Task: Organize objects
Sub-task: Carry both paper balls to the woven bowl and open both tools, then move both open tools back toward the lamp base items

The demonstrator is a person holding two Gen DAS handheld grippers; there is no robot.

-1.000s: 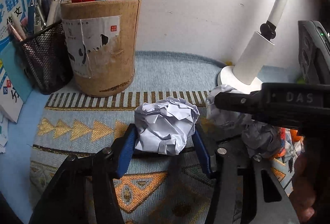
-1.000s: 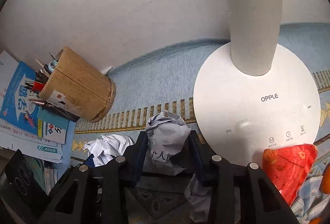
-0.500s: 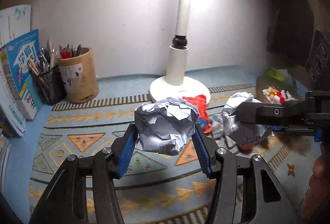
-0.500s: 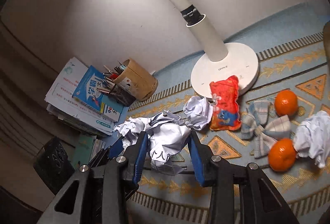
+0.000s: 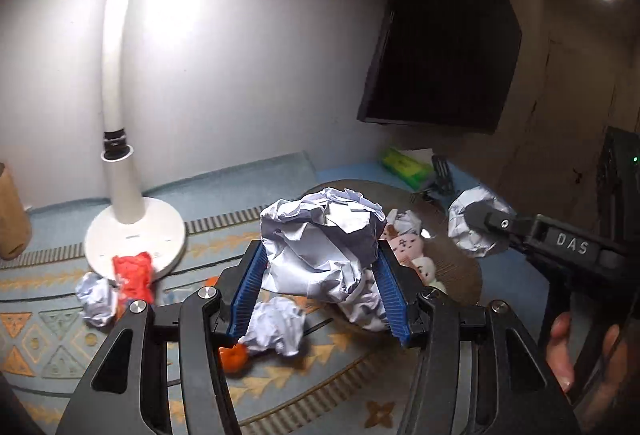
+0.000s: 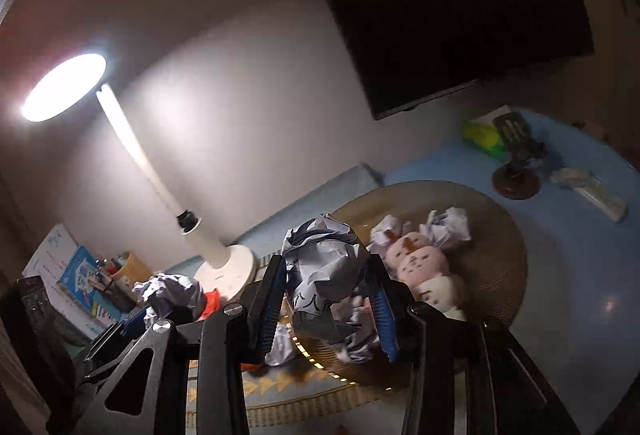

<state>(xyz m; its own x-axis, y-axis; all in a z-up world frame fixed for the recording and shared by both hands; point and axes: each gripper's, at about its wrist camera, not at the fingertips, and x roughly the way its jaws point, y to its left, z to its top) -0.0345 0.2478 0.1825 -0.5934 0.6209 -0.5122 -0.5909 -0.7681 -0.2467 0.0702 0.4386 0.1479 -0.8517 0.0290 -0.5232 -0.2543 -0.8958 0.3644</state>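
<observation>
Left wrist view: the left gripper (image 5: 322, 291) clamps a crumpled paper ball (image 5: 320, 241) between its blue pads (image 5: 246, 293), held above the patterned cloth (image 5: 52, 339).
Right gripper, seen from the left: the right gripper (image 5: 486, 221) grips a second paper wad (image 5: 466, 223) over the far right rim of the woven basket (image 5: 456, 269).
Right wrist view: the right gripper (image 6: 326, 301) is closed on the second paper wad (image 6: 324, 269), which hangs above the near left rim of the woven basket (image 6: 496, 255).
Basket contents: a pink plush toy (image 6: 418, 261) and more paper scraps (image 6: 446, 229).
Loose on the cloth: a small paper ball (image 5: 96, 299) touching a red packet (image 5: 132, 275), another wad (image 5: 276, 327) just beside an orange (image 5: 234, 359).
Lamp: a white desk lamp (image 5: 134, 235) stands near the cloth's back edge, its head lit (image 6: 64, 87).
Back right corner of the tabletop: a green packet (image 6: 482, 135) and a dark stand (image 6: 516, 177).
Far left: books (image 6: 76, 275) and a pen cup (image 6: 134, 267).
</observation>
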